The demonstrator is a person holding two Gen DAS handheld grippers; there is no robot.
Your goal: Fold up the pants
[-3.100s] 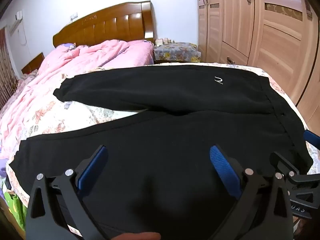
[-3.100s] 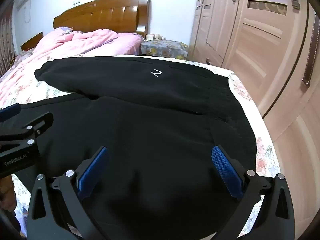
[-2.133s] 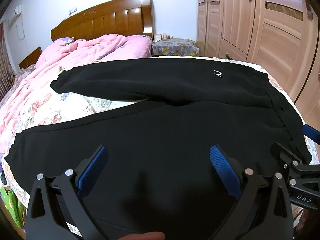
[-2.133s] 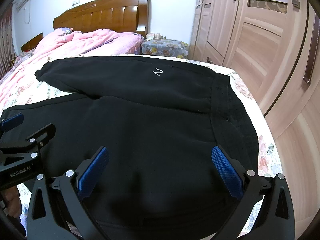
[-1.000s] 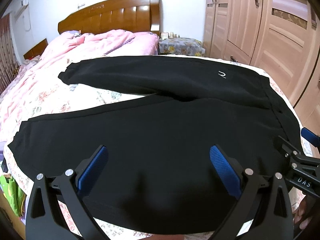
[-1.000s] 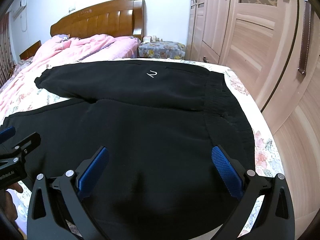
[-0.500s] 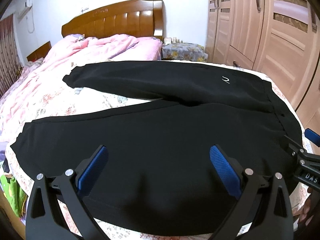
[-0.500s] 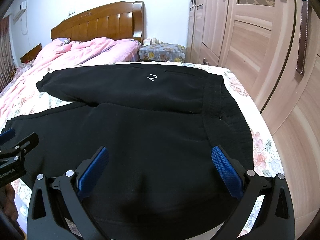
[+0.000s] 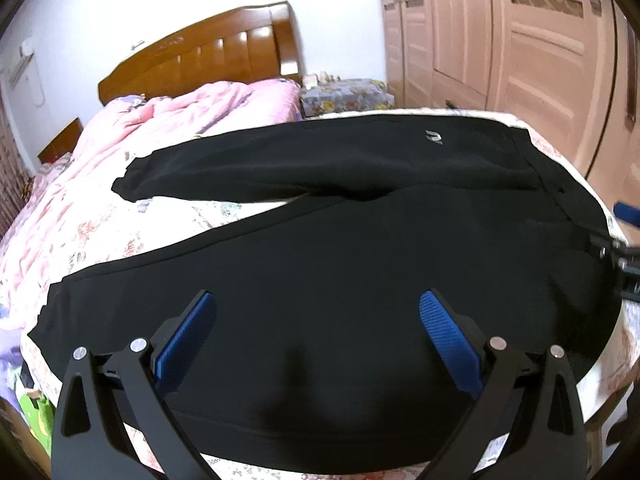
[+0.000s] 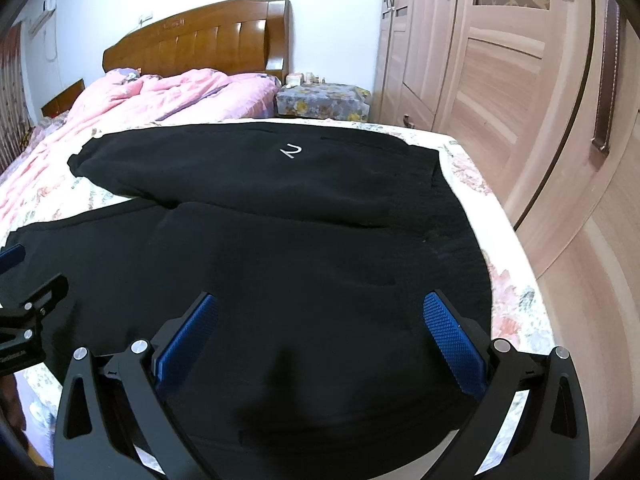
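Black pants (image 9: 360, 240) lie spread flat on the floral bed (image 9: 120, 236), waistband to the right, the two legs running left in a V. A small white logo (image 10: 291, 152) marks the far leg. My left gripper (image 9: 318, 340) is open and empty, above the near leg. My right gripper (image 10: 320, 338) is open and empty, above the near hip by the waistband (image 10: 456, 240). Each gripper shows at the edge of the other's view: the right one in the left wrist view (image 9: 618, 256), the left one in the right wrist view (image 10: 24, 320).
A pink quilt (image 9: 168, 120) is bunched at the head of the bed under a wooden headboard (image 10: 200, 40). A floral-covered nightstand (image 10: 324, 100) stands beside it. Wooden wardrobe doors (image 10: 520, 80) run along the right, close to the bed's edge (image 10: 516, 280).
Both grippers have pulled back and risen a little, so more of the pants and the bed's near edge show. The left view has tilted. The pants have not moved.
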